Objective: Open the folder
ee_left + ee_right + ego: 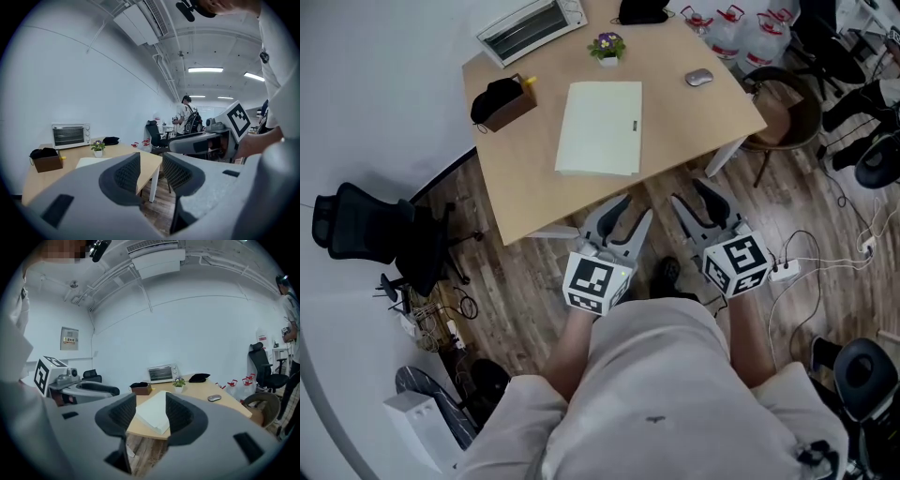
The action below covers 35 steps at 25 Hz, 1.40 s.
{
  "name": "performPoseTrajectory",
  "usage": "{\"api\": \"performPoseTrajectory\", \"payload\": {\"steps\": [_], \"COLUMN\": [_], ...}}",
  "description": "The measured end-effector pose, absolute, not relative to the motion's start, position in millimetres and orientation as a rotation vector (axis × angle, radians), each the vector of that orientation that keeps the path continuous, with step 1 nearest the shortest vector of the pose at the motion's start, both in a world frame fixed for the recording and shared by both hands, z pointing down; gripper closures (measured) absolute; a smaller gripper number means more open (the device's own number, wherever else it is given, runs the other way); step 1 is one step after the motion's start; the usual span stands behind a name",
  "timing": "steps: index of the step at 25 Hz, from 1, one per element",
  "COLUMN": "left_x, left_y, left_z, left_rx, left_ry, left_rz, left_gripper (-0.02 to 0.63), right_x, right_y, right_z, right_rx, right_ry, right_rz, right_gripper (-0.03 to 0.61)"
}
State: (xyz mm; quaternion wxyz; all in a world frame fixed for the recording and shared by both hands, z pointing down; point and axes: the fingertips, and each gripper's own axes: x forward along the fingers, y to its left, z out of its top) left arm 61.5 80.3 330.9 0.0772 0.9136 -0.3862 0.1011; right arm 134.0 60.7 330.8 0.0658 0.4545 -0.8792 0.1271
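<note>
The pale folder [600,127] lies closed and flat on the wooden table [525,178], towards its near edge. Both grippers hang over the floor just short of that edge, pointing at the table. My left gripper [636,208] is open with nothing between its jaws; in its own view, the left gripper [151,161] has the folder [89,161] off to the left. My right gripper [689,192] is open wider and empty too. In its own view, the right gripper [151,404] frames the folder [154,416] between the jaws, well ahead of them.
On the table stand a toaster oven [532,25], a brown box [502,101] with a black item on it, a small potted plant [607,45], a mouse [698,77] and a black pouch [642,11]. A black office chair [356,225] is left, a wooden chair [787,112] right.
</note>
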Motion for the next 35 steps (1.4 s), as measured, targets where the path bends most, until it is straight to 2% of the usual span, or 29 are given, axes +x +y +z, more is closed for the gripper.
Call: {"api": "performPoseTrajectory", "payload": {"steps": [20, 26, 35], "left_x": [67.0, 53.9, 24.4], "left_y": [74.2, 62.8, 28.8], "left_z": [369.8, 382.4, 409.6], "left_rx": [2.643, 2.676, 2.635], "left_ry": [-1.233, -1.232, -1.18], "left_rz": [0.488, 0.597, 0.574], "left_gripper": [0.463, 0.457, 0.454], "right_x": [139.2, 129.5, 108.7], "right_y": [50.8, 42.7, 9.6], "right_z": [379.4, 394.7, 413.4], "right_rx": [1.225, 1.221, 1.233], "right_ry": [-2.655, -2.613, -2.535], "right_rz": [0.563, 0.609, 0.626], "right_gripper": [0.377, 0.377, 0.377]}}
